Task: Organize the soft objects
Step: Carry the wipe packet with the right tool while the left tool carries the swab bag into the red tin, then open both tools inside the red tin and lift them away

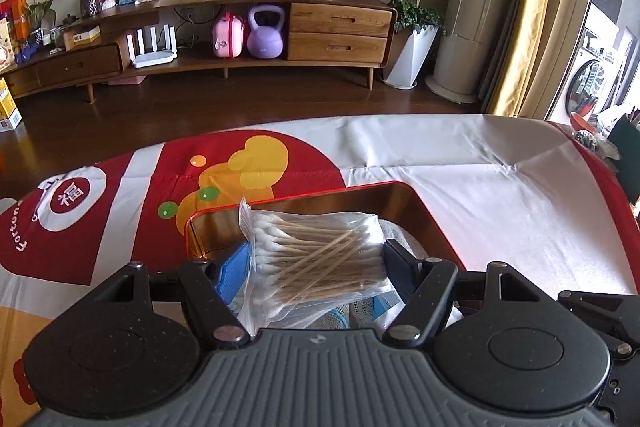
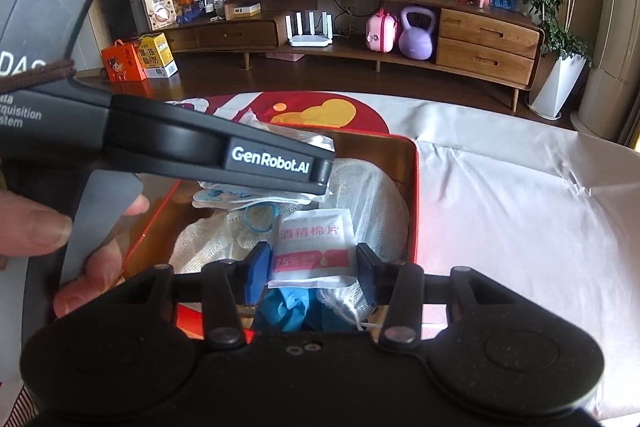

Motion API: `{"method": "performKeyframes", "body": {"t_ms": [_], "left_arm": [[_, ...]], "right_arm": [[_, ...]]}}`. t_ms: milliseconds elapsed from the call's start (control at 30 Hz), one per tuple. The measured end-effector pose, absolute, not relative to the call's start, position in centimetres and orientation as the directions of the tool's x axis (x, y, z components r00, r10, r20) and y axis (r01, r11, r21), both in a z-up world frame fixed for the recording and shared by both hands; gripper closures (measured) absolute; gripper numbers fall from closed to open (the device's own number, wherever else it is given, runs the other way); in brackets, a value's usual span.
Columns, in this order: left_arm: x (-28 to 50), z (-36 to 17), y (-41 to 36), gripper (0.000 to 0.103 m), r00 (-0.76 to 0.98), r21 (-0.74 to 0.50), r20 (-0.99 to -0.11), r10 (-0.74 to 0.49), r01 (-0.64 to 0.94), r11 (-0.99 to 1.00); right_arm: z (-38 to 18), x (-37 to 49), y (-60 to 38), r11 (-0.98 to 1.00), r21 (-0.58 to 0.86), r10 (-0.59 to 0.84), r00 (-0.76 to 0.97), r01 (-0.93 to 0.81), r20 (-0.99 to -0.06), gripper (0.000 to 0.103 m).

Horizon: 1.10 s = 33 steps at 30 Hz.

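left wrist view first: i see my left tongs (image 1: 318,259) spread wide, the blue pad on one side and the dark finger on the other flanking a clear bag of cotton swabs (image 1: 316,251). i cannot tell whether either finger actually touches the bag; the jaws look parted rather than clamped. the bag sits in the red tin box (image 1: 416,203), over a white gauze cloth (image 1: 400,235) and some blue material. the box rests on a counter covered by a red, white and orange tablecloth (image 1: 460,163). beyond it are a dark wood floor, a long wooden tv cabinet (image 1: 340,27) with a purple kettlebell (image 1: 266,33), a pink case and a white router.

right wrist view: my right tongs (image 2: 310,267) stand open on either side of a white alcohol pad packet (image 2: 314,251) with a pink band, not visibly pinching it. the packet lies inside the same tin box, on gauze, with a blue glove (image 2: 288,307) below it. the left gripper body marked genrobot.ai (image 2: 240,155) crosses the upper left, held by the person's left hand (image 2: 60,239), and hides part of the box. white cloth stretches away to the right.
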State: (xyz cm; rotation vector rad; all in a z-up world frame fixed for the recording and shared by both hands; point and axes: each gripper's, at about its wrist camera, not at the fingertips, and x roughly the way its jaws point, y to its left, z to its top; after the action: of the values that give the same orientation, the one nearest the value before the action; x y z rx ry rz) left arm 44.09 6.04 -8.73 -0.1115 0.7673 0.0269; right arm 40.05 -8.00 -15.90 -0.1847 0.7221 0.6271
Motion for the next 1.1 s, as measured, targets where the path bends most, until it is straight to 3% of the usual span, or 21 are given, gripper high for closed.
{"method": "performKeyframes", "body": {"t_ms": [633, 800, 1100], "left_arm": [[45.5, -12.3, 6.3, 0.031, 0.681, -0.107, -0.732, -0.024, -0.079, 0.991], [45.3, -12.1, 6.2, 0.030, 0.682, -0.110, -0.731, -0.014, -0.097, 0.989], [44.3, -10.6, 5.9, 0.026, 0.693, -0.099, -0.721, -0.013, -0.084, 0.991]], "right_arm": [[-17.7, 40.9, -7.0, 0.808, 0.046, 0.446, 0.559, -0.587, -0.699, 0.055], [-17.6, 41.0, -7.0, 0.810, 0.057, 0.449, 0.555, -0.583, -0.701, 0.042], [-16.7, 40.1, -7.5, 0.810, 0.058, 0.457, 0.566, -0.583, -0.686, 0.036]]}}
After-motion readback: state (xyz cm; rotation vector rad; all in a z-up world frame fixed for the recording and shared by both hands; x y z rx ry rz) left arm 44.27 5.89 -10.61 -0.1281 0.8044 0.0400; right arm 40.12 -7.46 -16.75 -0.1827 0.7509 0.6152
